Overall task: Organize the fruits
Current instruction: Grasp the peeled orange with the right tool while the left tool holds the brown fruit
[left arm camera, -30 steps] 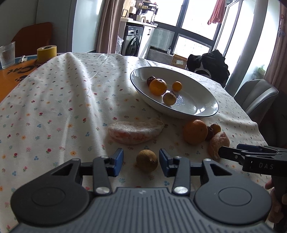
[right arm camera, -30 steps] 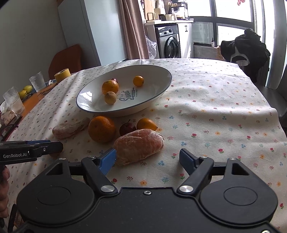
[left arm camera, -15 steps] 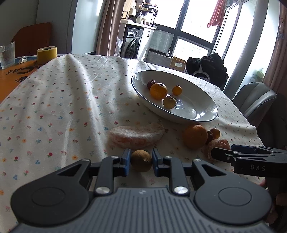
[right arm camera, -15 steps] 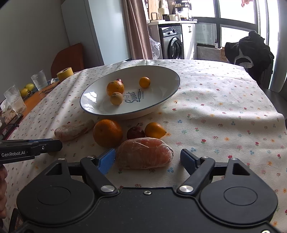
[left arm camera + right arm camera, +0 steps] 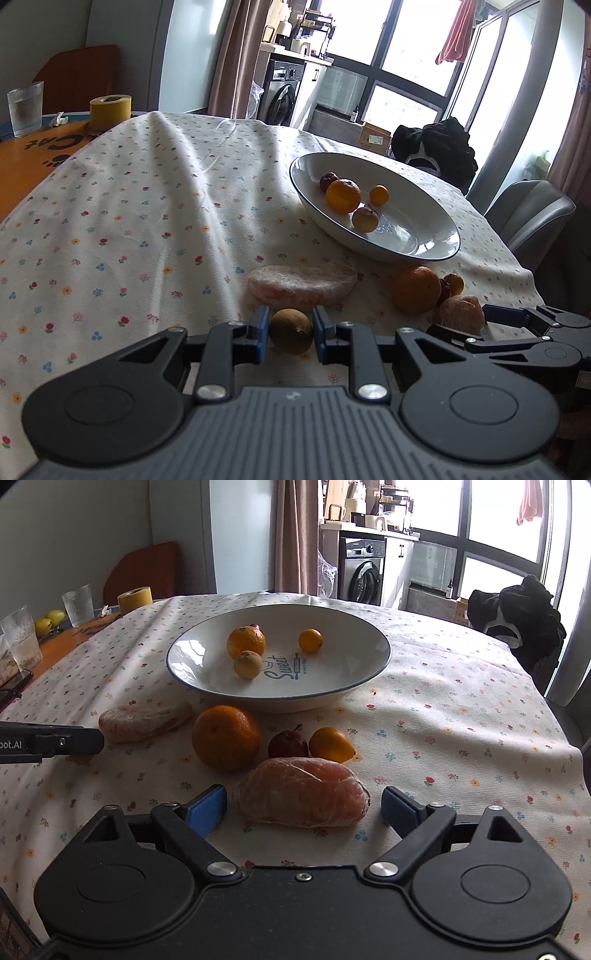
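Table edge drops off close on my right, just past the loose fruit, with a grey chair point(image 5: 528, 214) beyond it. Loads of bare tablecloth point(image 5: 129, 221) on the left side, so room to swing there.

Left claw point(image 5: 290, 332) is pinched in tight on a small brown fruit point(image 5: 290, 331), both blue pads touching its sides, right in front of a wrapped peeled piece point(image 5: 301, 286). Can't tell if the fruit is off the cloth.

Right claw point(image 5: 303, 808) is spread wide around the other peeled piece point(image 5: 303, 794), with gaps both sides, not touching it. An orange point(image 5: 226, 736), a red fruit point(image 5: 287, 744) and a small orange one point(image 5: 330, 744) sit just behind it, in front of the bowl point(image 5: 351, 679), which holds four fruits.
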Demonstrator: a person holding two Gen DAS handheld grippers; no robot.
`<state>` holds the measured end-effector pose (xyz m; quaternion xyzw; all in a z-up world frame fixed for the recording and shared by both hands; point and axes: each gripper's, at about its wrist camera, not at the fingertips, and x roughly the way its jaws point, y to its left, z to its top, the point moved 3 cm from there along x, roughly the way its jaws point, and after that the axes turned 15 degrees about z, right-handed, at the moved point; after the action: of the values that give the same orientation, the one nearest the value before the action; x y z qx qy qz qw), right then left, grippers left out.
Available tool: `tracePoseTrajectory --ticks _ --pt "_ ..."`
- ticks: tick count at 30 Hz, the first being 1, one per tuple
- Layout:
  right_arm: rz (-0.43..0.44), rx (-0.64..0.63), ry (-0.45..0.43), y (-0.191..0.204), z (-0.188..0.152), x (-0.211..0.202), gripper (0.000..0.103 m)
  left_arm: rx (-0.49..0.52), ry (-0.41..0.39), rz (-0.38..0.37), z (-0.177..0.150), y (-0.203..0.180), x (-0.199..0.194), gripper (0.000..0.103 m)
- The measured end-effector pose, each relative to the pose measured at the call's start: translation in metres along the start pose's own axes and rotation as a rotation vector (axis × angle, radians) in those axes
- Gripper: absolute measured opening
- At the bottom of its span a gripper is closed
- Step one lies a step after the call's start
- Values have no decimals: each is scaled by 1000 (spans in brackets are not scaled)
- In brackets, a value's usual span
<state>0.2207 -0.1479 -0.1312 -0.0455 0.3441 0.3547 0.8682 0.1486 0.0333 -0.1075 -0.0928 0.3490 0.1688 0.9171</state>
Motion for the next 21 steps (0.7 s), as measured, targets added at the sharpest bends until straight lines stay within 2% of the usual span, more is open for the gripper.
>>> tracePoseTrajectory --ticks 8,21 --pt "-6 -15 -9 0 2 -2 72 -4 0 -1 0 2 -1 23" --pt "5 1 -44 -2 3 -15 68 -4 -24 3 6 1 -9 23"
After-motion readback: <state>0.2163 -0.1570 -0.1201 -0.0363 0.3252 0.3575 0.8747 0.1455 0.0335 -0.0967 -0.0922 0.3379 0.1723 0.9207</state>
